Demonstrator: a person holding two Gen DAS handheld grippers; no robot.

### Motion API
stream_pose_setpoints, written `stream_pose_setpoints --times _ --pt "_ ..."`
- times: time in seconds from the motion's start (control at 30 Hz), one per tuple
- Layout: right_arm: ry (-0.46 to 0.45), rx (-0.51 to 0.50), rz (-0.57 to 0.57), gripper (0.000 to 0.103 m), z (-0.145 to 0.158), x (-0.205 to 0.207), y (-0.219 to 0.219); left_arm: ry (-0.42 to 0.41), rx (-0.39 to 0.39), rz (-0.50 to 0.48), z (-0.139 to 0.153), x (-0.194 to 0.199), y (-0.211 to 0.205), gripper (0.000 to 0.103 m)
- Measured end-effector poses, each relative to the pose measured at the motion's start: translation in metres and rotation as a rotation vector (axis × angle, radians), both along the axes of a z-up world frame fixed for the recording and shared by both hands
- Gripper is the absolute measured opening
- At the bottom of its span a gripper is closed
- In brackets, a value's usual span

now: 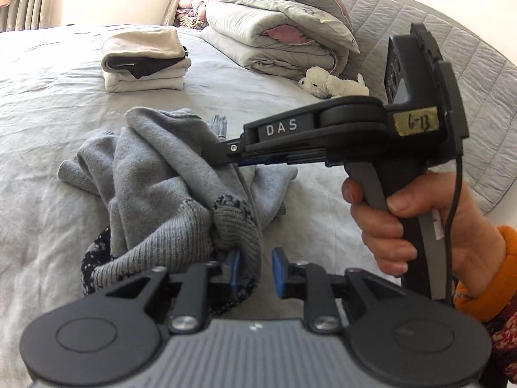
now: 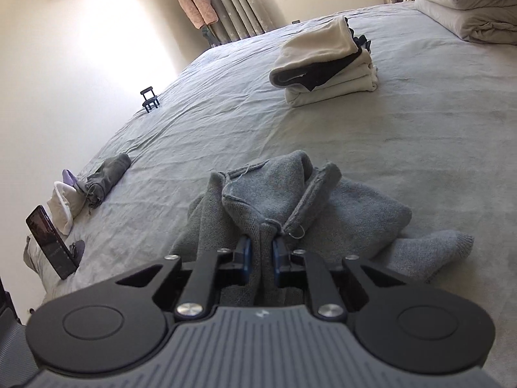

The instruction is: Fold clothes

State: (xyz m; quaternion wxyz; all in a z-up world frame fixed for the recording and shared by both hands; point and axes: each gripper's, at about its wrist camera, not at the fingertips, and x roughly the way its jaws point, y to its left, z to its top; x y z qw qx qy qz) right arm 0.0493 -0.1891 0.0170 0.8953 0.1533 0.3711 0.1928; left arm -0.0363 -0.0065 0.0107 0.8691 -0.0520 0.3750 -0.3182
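A: Where is the garment?

B: The grey sweater (image 1: 168,174) lies bunched in the middle of the left wrist frame, on the pale grey bed sheet (image 1: 42,103). Its ribbed hem with a dark patterned band hangs down toward the lower centre.

A: And the left gripper (image 1: 255,271)?

B: It sits at the bottom centre of its own view. Its blue pads stand apart, with a fold of the ribbed knit draped against the left pad (image 1: 235,270); the right pad is bare, so the jaws are not closed on the cloth.

A: The right gripper (image 2: 261,252)?

B: In the right wrist view its two blue pads press a vertical pleat of the sweater (image 2: 290,200) between them, at lower centre. In the left wrist view the same tool comes in from the right of the frame, held by a hand (image 1: 404,223) in an orange cuff, its tip buried in the knit.

A: What else is on the bed?

B: A stack of folded clothes (image 1: 145,61), cream with a black layer, sits in the upper left of centre. Folded quilts (image 1: 274,35) lie at the top, with a white plush toy (image 1: 334,85) just below them. In the right wrist view a phone (image 2: 51,242) stands propped at the left edge, near a grey drawstring pouch (image 2: 106,174).
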Motion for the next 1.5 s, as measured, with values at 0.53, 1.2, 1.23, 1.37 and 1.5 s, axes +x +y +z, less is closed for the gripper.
stream_pose_setpoints --times 0.53,1.2,1.23,1.37,1.5 --pt "-0.138 0.131 -0.226 0.012 0.035 -0.011 -0.058 -0.126 -0.027 0.007 0.037 0.018 -0.007 0.086" --pt "-0.114 0.187 -0.19 0.055 0.032 0.0 -0.06 -0.2 0.068 0.351 0.048 0.078 -0.006 0.007" --pt "-0.112 0.183 -0.192 0.055 0.031 0.0 -0.061 -0.203 0.063 0.38 0.05 0.081 0.002 0.007" --pt "-0.077 0.174 -0.192 0.056 0.025 0.004 -0.059 -0.2 0.049 0.482 0.055 0.088 0.037 0.007" --pt "-0.043 0.142 -0.164 0.056 0.017 0.008 -0.049 -0.209 0.073 0.582 0.056 0.089 0.07 0.007"
